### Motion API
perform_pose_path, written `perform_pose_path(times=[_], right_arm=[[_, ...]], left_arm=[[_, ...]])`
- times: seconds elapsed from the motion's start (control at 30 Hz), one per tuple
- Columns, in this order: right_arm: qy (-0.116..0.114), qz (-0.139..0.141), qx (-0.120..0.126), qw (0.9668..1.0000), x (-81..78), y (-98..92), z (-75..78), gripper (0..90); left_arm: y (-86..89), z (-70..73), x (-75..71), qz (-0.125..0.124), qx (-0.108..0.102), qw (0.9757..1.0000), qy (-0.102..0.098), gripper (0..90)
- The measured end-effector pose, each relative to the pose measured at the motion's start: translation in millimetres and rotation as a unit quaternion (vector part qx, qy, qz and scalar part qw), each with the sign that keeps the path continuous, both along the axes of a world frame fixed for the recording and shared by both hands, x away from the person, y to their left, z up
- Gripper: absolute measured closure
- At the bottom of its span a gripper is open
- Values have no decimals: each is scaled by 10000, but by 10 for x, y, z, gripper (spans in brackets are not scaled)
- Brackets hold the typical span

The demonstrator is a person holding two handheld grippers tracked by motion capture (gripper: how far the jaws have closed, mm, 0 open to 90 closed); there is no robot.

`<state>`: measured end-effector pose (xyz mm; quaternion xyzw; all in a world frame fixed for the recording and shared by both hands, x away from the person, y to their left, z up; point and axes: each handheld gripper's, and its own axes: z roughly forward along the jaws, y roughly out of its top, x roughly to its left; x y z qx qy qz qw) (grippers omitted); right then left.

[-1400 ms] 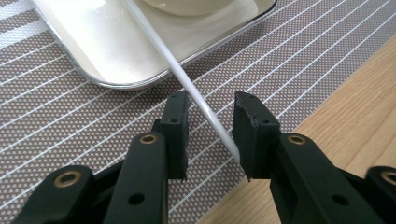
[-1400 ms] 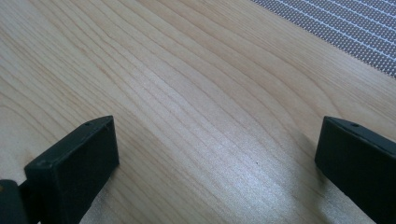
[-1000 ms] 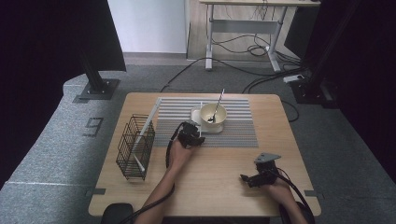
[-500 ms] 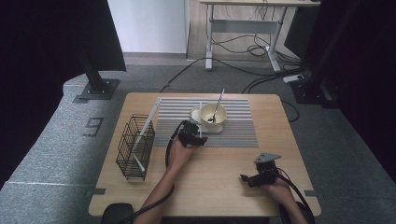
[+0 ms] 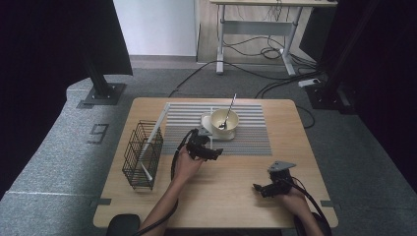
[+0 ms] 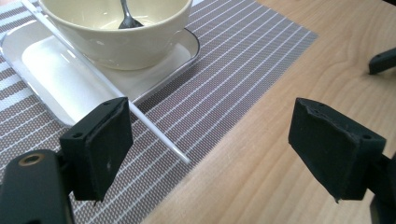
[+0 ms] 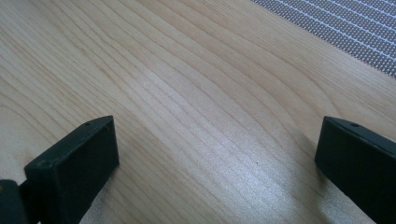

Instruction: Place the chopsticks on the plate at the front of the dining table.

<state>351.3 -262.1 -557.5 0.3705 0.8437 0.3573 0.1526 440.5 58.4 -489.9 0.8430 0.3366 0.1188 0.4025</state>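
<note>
Left gripper (image 6: pixel 210 149) hangs just above the mat (image 6: pixel 219 88) at the tray's (image 6: pixel 60 74) near edge, its jaws just opened wide with nothing between them, while the white stick (image 6: pixel 140 116) lies free, slanting from the tray across the mat to the bench (image 6: pixel 303 60). The step looks like a release, so the smart move is to lift straight away and keep the near jaw clear of the stick so it doesn't roll into the bowl (image 6: pixel 116 32) with the spoon (image 6: pixel 125 16). Right gripper (image 7: pixel 215 163) sits low over bare bench, jaws spread and empty.
</note>
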Motion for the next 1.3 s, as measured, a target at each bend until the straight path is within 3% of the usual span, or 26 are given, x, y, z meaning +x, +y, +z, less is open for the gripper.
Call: perform_pose_path(times=[0.03, 0.23, 0.43, 0.7, 0.87, 0.97, 1.07, 1.23, 1.3], right_arm=[[2, 1, 1, 10000, 0, 0, 0, 0], [4, -3, 1, 10000, -1, 1, 0, 0], [5, -6, 7, 10000, -1, 2, 0, 0], [3, -2, 3, 10000, -1, 1, 0, 0], [4, -6, 6, 10000, -1, 2, 0, 0], [6, -9, 8, 10000, -2, 2, 0, 0], [2, -5, 8, 10000, -1, 2, -1, 0], [6, -12, 8, 10000, -2, 3, 0, 0], [0, -35, 4, 10000, -6, 7, 0, 0]], left_arm=[[11, 11, -37, -12, -13, 10000, 2, 80], [60, 28, -259, -138, 100, 9998, -131, 0], [144, -55, -504, -329, 84, 9994, -49, 0], [321, -202, -814, -315, 56, 9995, 16, 0], [392, -317, -949, -298, 215, 9993, 55, 0], [412, -370, -985, -276, 199, 9993, 132, 0], [412, -458, -1033, -272, 324, 9989, 200, 0], [315, -592, -1088, -419, 822, 9955, 200, 0], [299, -600, -1094, -449, 828, 9954, 168, 0]])
